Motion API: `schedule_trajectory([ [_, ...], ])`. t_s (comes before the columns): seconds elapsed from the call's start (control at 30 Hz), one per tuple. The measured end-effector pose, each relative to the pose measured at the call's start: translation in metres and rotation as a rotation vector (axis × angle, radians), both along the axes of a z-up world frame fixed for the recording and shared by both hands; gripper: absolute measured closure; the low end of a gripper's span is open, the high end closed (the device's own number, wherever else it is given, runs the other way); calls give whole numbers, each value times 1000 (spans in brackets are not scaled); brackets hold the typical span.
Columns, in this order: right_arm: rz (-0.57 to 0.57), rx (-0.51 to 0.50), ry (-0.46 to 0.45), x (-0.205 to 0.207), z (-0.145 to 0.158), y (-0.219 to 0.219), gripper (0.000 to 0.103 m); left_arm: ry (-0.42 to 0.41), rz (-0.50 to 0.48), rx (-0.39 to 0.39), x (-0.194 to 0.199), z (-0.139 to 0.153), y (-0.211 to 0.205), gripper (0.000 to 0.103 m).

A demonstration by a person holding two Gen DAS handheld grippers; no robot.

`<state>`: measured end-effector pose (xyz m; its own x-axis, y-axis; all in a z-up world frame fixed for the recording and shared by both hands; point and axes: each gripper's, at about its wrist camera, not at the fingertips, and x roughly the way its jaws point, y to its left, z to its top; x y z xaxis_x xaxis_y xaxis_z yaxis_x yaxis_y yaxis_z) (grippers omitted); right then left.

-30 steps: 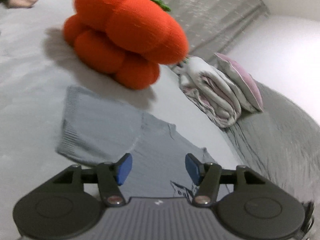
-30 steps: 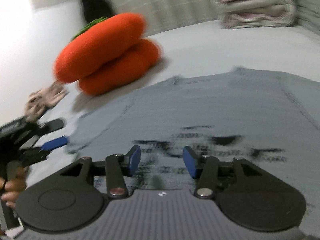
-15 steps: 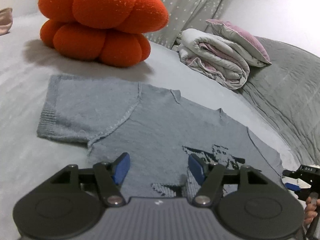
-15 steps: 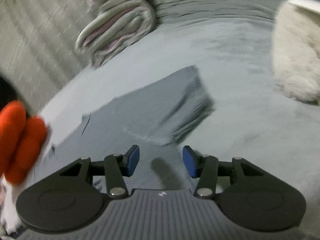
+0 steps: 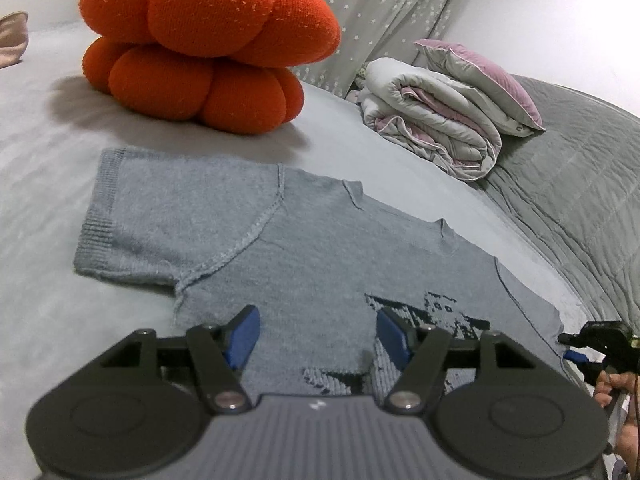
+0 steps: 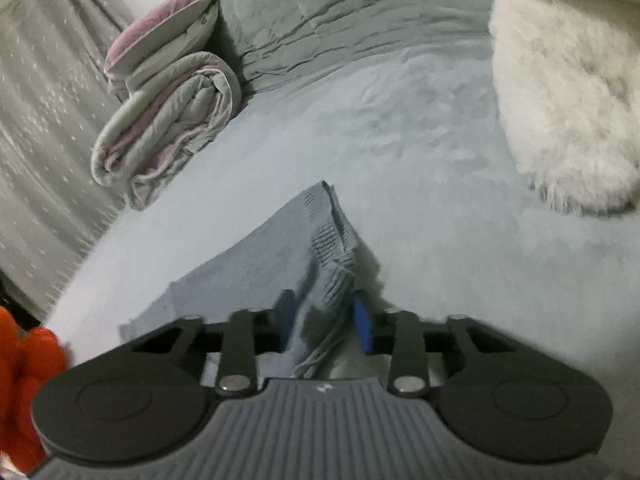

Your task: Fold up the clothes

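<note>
Left gripper spread wide, holding nothing, over grey sweater lying flat on bed, collar toward orange cushion. Right wrist view: right gripper pinching bunched sleeve, sleeve running away from camera

1. We see a grey knitted sweater, matt, with ribbed cuffs.
2. We note the pumpkin cushion in coarse orange knit.
3. We see a fluffy white cushion.
4. We note the gripper's blue pads, smooth.
</note>
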<state>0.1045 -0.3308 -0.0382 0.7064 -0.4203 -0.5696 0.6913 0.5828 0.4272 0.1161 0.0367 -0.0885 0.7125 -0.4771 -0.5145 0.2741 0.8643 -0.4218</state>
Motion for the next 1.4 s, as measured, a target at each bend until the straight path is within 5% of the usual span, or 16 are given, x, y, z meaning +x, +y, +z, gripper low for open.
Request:
schedule_trajectory([
  [0.07, 0, -40, 27, 7, 0, 2, 88, 4, 2, -5, 1, 0, 1, 37],
  [0.27, 92, -259, 96, 31, 4, 31, 93, 11, 6, -12, 1, 0, 1, 37],
  [0.57, 413, -525, 155, 57, 2, 109, 93, 16, 8, -15, 1, 1, 2, 38],
  [0.8, 698, -553, 211, 64, -29, 162, 93, 24, 15, -26, 1, 2, 4, 38],
  [1.1, 768, -598, 277, 67, -48, 170, 91, 46, -51, -83, 0, 15, 2, 39],
  [1.27, 818, -562, 279, 68, -41, 169, 80, 109, -105, -164, 12, 14, -23, 42],
  [1.4, 872, -437, 255, 46, -27, 160, 64, 195, -167, -264, 30, 5, -66, 44],
])
